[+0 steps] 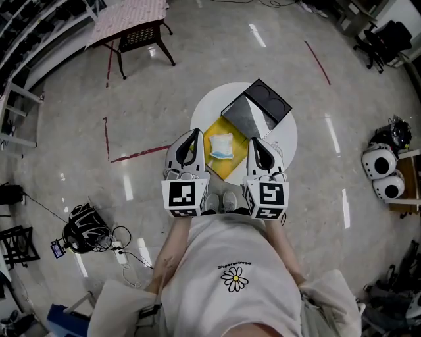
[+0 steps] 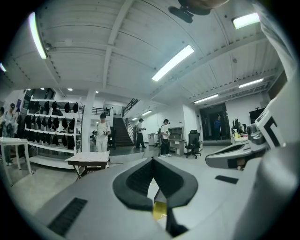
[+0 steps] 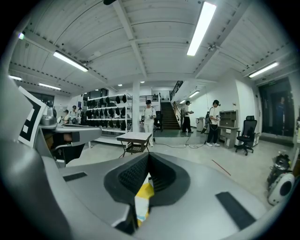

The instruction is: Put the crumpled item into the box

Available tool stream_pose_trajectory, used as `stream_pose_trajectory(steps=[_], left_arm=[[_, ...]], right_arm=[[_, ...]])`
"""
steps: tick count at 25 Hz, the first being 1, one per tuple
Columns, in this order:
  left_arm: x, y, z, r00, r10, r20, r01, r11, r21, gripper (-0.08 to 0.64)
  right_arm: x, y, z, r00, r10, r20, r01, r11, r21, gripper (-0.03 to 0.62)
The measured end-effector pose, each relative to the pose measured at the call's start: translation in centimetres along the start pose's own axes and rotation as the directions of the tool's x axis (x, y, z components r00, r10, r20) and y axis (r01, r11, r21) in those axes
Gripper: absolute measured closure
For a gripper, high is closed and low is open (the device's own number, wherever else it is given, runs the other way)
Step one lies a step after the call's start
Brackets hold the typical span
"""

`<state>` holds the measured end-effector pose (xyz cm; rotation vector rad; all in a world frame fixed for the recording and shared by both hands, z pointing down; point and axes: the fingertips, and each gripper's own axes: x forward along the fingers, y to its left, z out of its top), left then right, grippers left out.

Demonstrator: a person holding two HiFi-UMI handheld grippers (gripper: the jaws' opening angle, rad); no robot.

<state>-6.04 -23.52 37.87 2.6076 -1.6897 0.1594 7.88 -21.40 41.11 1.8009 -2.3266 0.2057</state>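
A crumpled white and pale blue item [image 1: 220, 146] lies on a yellow mat [image 1: 231, 168] on a small round white table [image 1: 287, 136]. Behind it stands an open black box [image 1: 268, 103] with a grey inside. My left gripper [image 1: 193, 133] is just left of the crumpled item, and my right gripper [image 1: 254, 141] is just right of it. Both point forward over the table's near edge with jaws shut and nothing held. In the left gripper view the pads [image 2: 140, 178] meet at the tip, and a bit of yellow mat [image 2: 159, 210] shows below. The right gripper view shows the same mat [image 3: 143, 194].
A low table with a patterned top [image 1: 131, 20] stands at the far left. Cables and a bag [image 1: 85, 232] lie on the floor to my left. White rounded devices [image 1: 380, 166] sit at the right. Red tape lines [image 1: 138, 155] mark the shiny floor. Several people stand far off.
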Motion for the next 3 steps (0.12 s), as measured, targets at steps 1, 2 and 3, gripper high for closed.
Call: stream_pose_trajectory(steps=[1, 2, 3], left_arm=[[0.07, 0.07, 0.00, 1.000, 0.000, -0.001, 0.000, 1.000, 0.000, 0.560], [0.15, 0.14, 0.02, 1.000, 0.001, -0.001, -0.001, 1.000, -0.001, 0.560], [0.23, 0.20, 0.03, 1.000, 0.001, -0.001, -0.001, 1.000, -0.001, 0.560]], right_arm=[[0.07, -0.04, 0.05, 1.000, -0.001, 0.000, 0.001, 1.000, -0.001, 0.589], [0.15, -0.10, 0.10, 1.000, -0.001, 0.000, 0.001, 1.000, -0.002, 0.589], [0.22, -0.15, 0.16, 1.000, -0.002, 0.000, 0.002, 1.000, -0.002, 0.589]])
